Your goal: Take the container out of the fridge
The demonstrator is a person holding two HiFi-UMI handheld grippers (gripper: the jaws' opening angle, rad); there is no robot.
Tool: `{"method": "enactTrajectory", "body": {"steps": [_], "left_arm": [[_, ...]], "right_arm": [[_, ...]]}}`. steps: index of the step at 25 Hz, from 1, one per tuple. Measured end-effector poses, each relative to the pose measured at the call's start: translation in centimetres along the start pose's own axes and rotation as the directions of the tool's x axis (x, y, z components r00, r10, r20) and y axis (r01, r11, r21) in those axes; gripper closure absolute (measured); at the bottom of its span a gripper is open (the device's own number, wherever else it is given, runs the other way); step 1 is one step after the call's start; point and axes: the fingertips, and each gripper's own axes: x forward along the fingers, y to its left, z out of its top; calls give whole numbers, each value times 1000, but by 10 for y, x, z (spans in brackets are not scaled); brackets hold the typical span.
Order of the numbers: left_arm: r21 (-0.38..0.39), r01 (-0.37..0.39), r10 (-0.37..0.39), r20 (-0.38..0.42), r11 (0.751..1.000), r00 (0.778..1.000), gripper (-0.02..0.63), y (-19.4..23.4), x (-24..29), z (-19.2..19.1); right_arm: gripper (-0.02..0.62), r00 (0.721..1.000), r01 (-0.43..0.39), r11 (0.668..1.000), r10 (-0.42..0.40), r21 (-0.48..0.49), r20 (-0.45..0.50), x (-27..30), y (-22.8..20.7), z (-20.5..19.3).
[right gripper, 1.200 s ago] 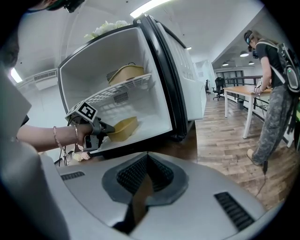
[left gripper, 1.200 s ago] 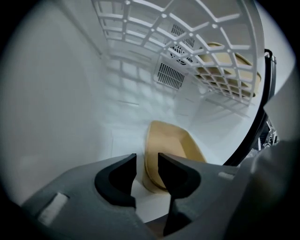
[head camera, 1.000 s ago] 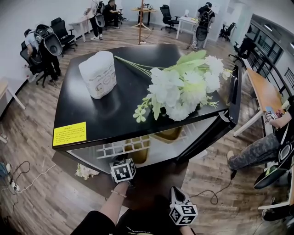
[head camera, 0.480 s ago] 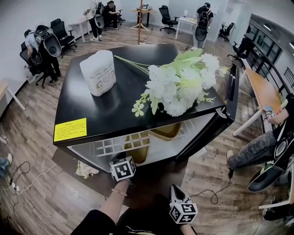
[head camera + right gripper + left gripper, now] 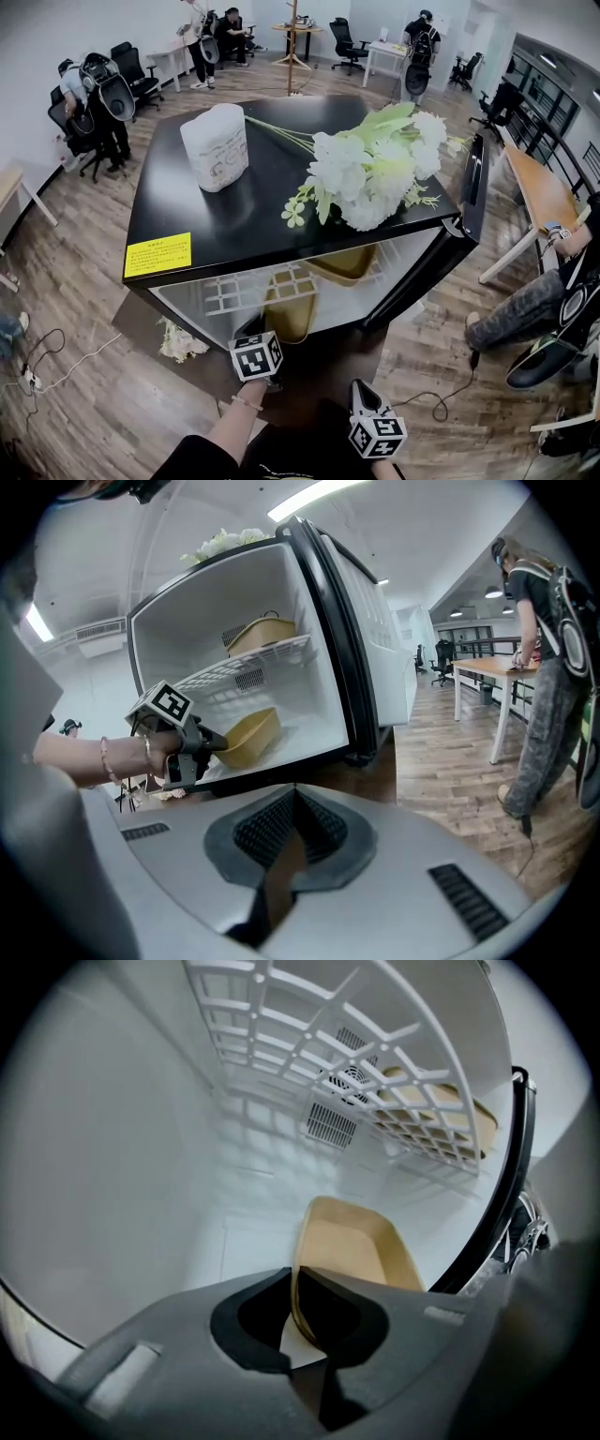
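Fridge (image 5: 253,220) is open, black top toward the head view. Top, left to right: yellow sticker (image 5: 157,255) at the near left corner, white roll pack (image 5: 217,145) upright, white flowers (image 5: 370,169) lying toward the right edge.

Left tongs (image 5: 292,1277) reach into the lower compartment. The jaws have just been closing and now pinch the near rim of the container (image 5: 352,1251), one jaw inside the wall and one outside. The container is a tan tub on the fridge floor under the wire shelf (image 5: 375,1072), close to the front opening. A second tan tub (image 5: 441,1115) sits on that shelf, toward the back right.

Right tongs (image 5: 293,794) are outside the fridge, low and right of the left one, aimed at the opening. Jaws together, nothing held.

Door (image 5: 473,187) is swung wide at the right.
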Motion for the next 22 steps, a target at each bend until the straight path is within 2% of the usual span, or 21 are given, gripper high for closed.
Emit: {"method": "enactTrajectory", "body": {"steps": [8, 15, 22], "left_arm": [[52, 64, -65, 19, 997, 998, 577, -10, -33, -16], [80, 69, -71, 21, 994, 997, 575, -3, -62, -34], [96, 77, -77, -10, 992, 997, 575, 3, -81, -59]], "right_arm": [[588, 999, -35, 999, 35, -12, -3, 2, 10, -4], [587, 997, -70, 997, 70, -23, -12, -1, 24, -9], [588, 996, -90, 996, 90, -10, -14, -1, 33, -14]]}}
